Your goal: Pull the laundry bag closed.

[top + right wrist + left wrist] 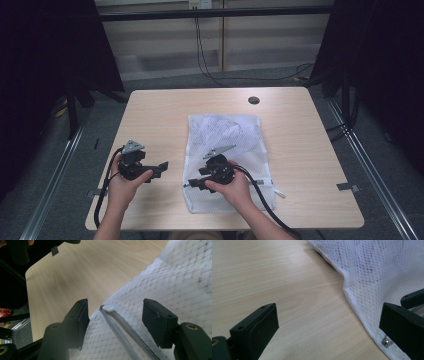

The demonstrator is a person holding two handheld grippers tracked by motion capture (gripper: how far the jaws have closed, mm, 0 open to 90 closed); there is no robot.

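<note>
Right tongs (115,315) are hovering half open, gripping nothing, straddling the zipper pull (108,307) at the near-left corner of the mesh bag (223,150) on the table (300,150), zipper running back toward the hand, while left tongs (327,325) are idling wide open, empty, farther off.

Pale wooden table (300,150), grey floor (165,82), possibly dark curtains (45,50).

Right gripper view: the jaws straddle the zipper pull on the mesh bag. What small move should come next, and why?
Probably close the right hand-held gripper a little further onto the white zipper pull. Its jaws stand apart on either side of the pull, at the end of the grey zipper of the mesh laundry bag, not yet pressing it. The left hand-held gripper waits open at the bag's edge.
</note>
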